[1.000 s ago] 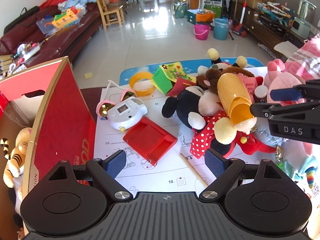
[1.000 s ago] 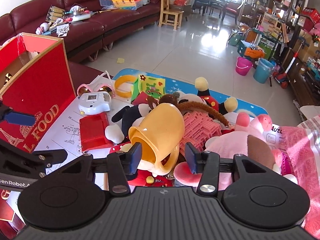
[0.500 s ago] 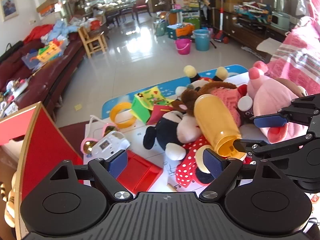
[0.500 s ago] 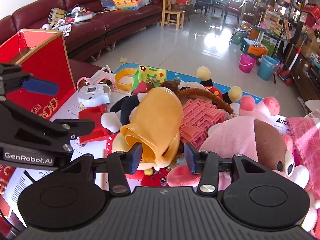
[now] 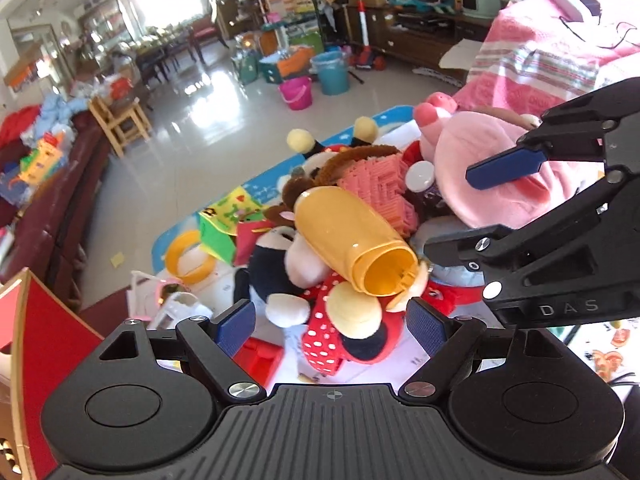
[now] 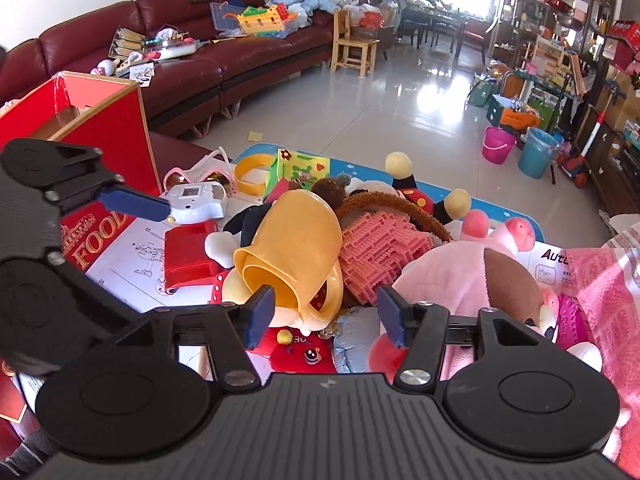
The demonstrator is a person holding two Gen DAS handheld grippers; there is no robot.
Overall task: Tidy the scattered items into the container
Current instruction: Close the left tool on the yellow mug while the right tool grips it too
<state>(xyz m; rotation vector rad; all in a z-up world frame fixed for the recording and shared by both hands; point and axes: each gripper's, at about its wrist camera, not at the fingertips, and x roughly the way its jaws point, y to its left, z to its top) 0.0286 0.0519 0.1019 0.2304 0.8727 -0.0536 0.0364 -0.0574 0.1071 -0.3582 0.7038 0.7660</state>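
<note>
Right wrist view: the red box (image 6: 102, 120), the container, stands open at the far left of the surface (image 6: 132, 240), beside the sofa (image 6: 208, 68). Over its front hangs the left gripper (image 6: 132, 202), its fingers spread wide with nothing between them. A pink plush (image 6: 452, 280) fills the right side of the heap, partly behind the right gripper (image 6: 324, 316). That gripper's fingers have just been opening; they now stand apart on either side of the mouth of the yellow cup (image 6: 296, 248), and neither pad seems to press on it. The cup lies tilted on a mouse doll (image 6: 248, 224), mouth toward the camera, with a pink maze block (image 6: 380, 248) touching its right side. Left of the doll a red tray (image 6: 188, 256) lies on printed paper, and behind it sit a white toy camera (image 6: 196, 200), pink glasses (image 6: 200, 172), a yellow ring (image 6: 248, 170) and a green card (image 6: 300, 168). In the left wrist view the same cup (image 5: 352, 240) rests on the doll's red dotted dress (image 5: 332, 320), just beyond the left gripper (image 5: 332, 324), while the right gripper (image 5: 472, 216) reaches in from the right, one blue finger over the pink plush (image 5: 480, 184) and the other finger low beside the cup's mouth.
</note>
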